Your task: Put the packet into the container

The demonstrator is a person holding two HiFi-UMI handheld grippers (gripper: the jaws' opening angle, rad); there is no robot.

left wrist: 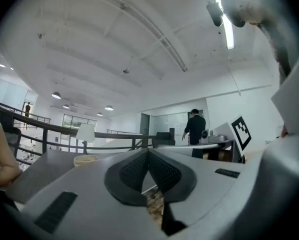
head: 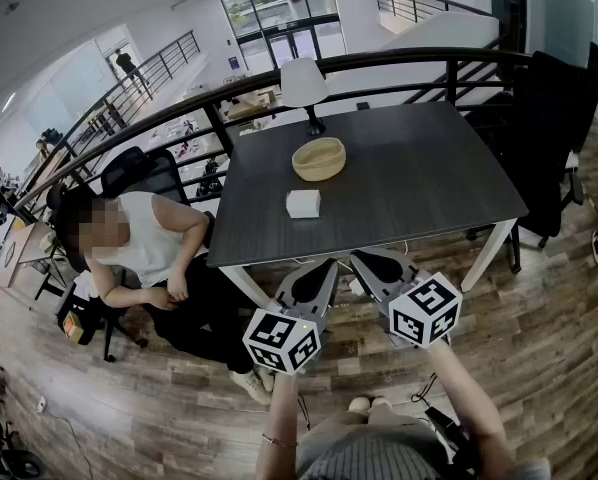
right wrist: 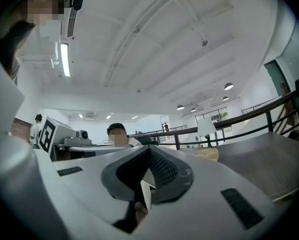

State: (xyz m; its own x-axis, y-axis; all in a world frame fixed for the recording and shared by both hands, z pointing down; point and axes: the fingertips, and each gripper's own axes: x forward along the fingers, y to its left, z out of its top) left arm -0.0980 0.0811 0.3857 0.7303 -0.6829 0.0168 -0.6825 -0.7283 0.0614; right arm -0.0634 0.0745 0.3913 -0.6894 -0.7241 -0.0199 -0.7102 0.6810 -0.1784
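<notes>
Both tools hang short of the tabletop (head: 429, 188): the left hand-held gripper (head: 324, 266) and right hand-held gripper (head: 365, 260) have their jaws together, holding nothing. The packet (head: 303, 204) lies mid-tabletop, near the container (head: 319, 158). A good start would be to open 1 gripper before reaching, come in level, and straddle the packet squarely.

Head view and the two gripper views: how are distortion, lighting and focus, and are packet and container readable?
Head view: strong fisheye bend on the railing, even light, packet and container sharp on the dark table. Left gripper view: dark vignetted corners, ceiling strip light blown out, near fingers slightly soft. Right gripper view: same vignette, bright strip light, container small but legible.
</notes>
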